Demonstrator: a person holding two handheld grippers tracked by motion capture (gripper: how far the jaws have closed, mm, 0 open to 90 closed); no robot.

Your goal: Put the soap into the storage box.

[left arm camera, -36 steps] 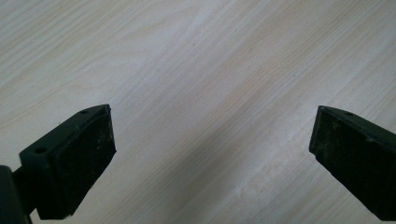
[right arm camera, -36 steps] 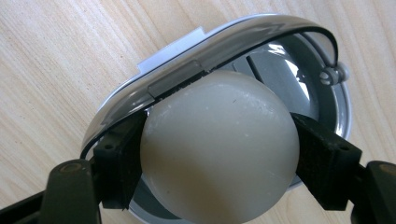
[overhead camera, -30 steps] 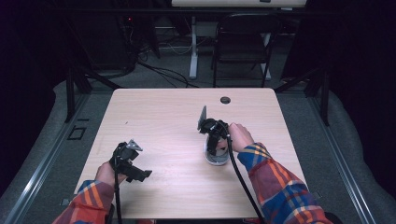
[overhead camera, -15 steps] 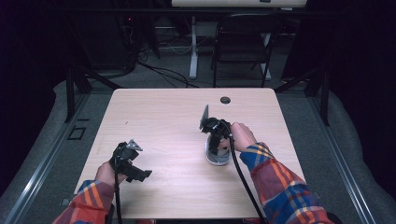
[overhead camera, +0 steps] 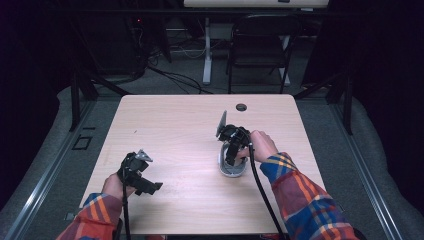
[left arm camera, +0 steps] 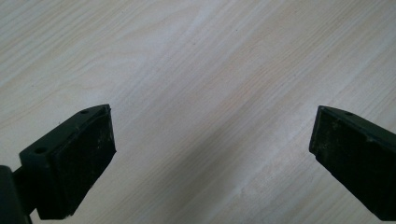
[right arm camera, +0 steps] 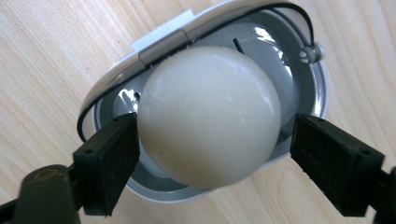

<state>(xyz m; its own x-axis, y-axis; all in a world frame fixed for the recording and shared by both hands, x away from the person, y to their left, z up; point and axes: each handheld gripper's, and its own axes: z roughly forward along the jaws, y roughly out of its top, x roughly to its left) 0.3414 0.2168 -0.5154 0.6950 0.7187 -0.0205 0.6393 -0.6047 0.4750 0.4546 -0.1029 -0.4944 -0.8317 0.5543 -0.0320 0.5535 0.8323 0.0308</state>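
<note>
Guessing at the job: maybe lifting the white egg point(right arm camera: 210, 116) out of, or setting it into, the silver egg slicer point(right arm camera: 112, 79). Sitting in the slicer's hollow right now, between the jaws of the right claw point(right arm camera: 215, 158). Standing open, one jaw touching or nearly touching the egg, the other a little apart from it. Not squeezing yet, so most still left to do. Resting open over bare table point(left arm camera: 196, 70): the left claw point(left arm camera: 210, 154), holding nothing.
</note>
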